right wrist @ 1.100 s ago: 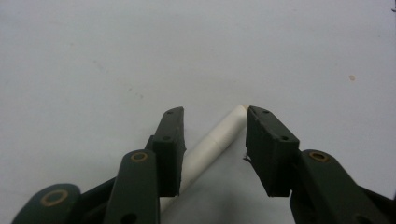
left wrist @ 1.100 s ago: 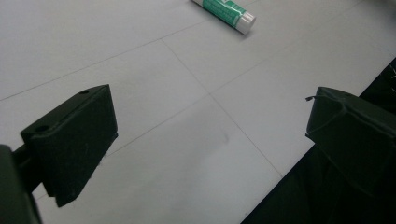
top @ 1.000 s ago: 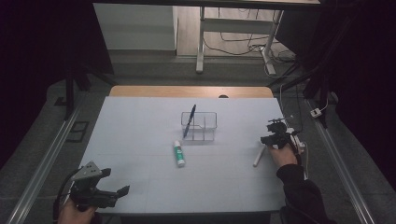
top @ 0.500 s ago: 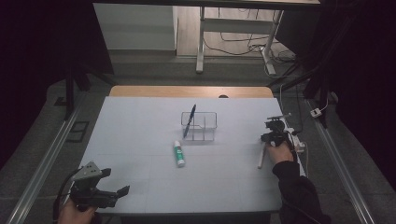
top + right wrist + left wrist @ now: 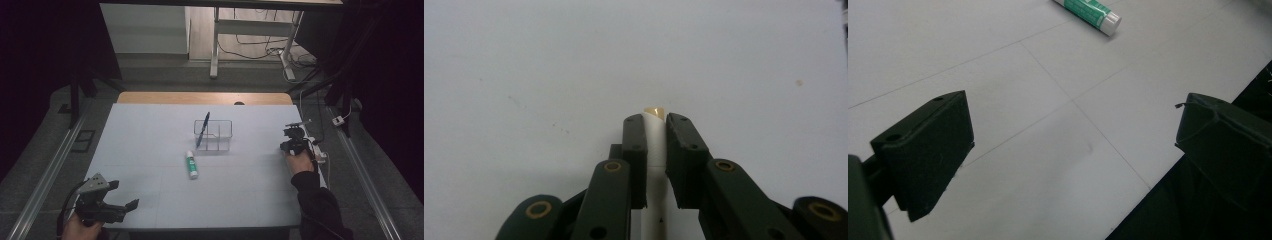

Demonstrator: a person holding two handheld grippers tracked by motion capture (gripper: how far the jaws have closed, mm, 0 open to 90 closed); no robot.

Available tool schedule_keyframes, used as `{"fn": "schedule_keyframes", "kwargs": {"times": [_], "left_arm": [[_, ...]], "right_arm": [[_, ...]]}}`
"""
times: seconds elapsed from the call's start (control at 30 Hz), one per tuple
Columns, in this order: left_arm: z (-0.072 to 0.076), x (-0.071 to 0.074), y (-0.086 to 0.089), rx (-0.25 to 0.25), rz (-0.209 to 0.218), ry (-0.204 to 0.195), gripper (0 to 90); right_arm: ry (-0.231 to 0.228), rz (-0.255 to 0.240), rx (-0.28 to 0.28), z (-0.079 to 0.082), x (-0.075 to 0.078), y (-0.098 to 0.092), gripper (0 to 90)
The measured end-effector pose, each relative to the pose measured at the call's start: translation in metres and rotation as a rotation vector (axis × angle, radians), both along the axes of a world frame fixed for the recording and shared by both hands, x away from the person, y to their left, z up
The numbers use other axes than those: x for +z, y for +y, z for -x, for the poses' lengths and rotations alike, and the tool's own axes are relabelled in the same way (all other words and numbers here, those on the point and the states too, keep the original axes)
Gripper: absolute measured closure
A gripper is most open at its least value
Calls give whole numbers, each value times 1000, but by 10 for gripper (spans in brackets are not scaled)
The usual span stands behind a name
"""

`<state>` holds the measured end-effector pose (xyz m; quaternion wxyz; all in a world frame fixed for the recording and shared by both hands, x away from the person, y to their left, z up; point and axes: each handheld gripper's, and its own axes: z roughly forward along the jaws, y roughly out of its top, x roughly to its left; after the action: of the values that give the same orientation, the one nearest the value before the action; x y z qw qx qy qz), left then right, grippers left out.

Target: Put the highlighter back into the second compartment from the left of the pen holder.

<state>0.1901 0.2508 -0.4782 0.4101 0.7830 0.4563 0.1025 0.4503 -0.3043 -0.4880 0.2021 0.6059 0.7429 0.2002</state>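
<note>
Two right gripper [image 5: 655, 122] jaws, just closing, now pinched on the white marker [image 5: 654, 150] formerly lying free

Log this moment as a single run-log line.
right gripper: jaws just closing, shut on white marker | left gripper: open, idle at near table edge | glue stick: lying mid-table | blue pen: in clear organizer

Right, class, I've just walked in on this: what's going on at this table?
A person works at a white table with a claw in each hand. The right claw has just been closing and now pinches a slim white marker near the table's right edge. The left claw sits open at the near left corner. A blue pen leans in a clear organiser, and a glue stick lies in front of it.
</note>
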Motion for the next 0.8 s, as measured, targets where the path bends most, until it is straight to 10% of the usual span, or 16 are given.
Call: {"fn": "schedule_keyframes", "kwargs": {"times": [0.47,0.8], "left_arm": [[0,0,0,1,0,0,18],[0,0,0,2,1,-1,18]], "right_arm": [[-140,-42,150,15,28,12,788],[-281,-175,268,24,59,33,788]]}}
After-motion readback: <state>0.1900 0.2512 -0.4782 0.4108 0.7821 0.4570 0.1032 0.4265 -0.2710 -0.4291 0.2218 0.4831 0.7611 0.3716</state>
